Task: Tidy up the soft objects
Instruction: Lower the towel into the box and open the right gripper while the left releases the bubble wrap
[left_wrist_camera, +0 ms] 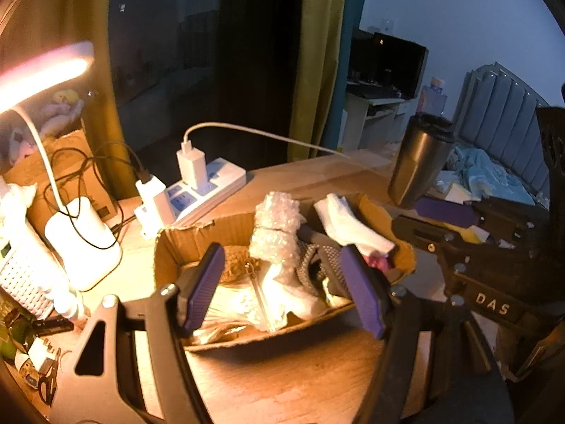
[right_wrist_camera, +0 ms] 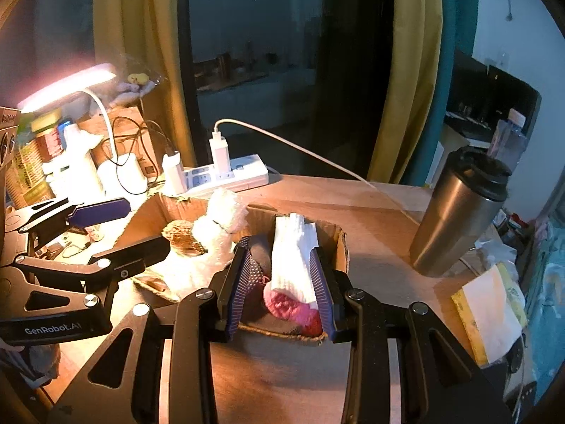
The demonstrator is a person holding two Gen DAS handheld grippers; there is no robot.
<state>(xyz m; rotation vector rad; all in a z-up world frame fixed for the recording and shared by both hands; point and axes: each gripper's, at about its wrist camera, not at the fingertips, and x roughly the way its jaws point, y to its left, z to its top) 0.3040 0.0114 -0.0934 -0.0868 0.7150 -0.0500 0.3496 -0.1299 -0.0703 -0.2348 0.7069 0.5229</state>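
Note:
A shallow cardboard box (left_wrist_camera: 183, 243) (right_wrist_camera: 148, 219) on the wooden desk holds soft things: a roll of bubble wrap (left_wrist_camera: 275, 233) (right_wrist_camera: 220, 226), a brown fuzzy item (right_wrist_camera: 180, 235), a dotted grey cloth (right_wrist_camera: 256, 268), a white towel (right_wrist_camera: 298, 258) (left_wrist_camera: 348, 224) and a pink plush piece (right_wrist_camera: 293, 305). My left gripper (left_wrist_camera: 282, 282) is open over the box's near side, empty; it also shows in the right wrist view (right_wrist_camera: 116, 226). My right gripper (right_wrist_camera: 282, 282) is open, its fingers on either side of the white towel and pink piece.
A steel tumbler (right_wrist_camera: 455, 215) (left_wrist_camera: 418, 162) stands right of the box. A power strip (right_wrist_camera: 226, 176) with chargers and cables lies behind. A lit desk lamp (right_wrist_camera: 67, 92), bottles and clutter fill the left. A yellow sponge with paper (right_wrist_camera: 491, 307) lies at the right edge.

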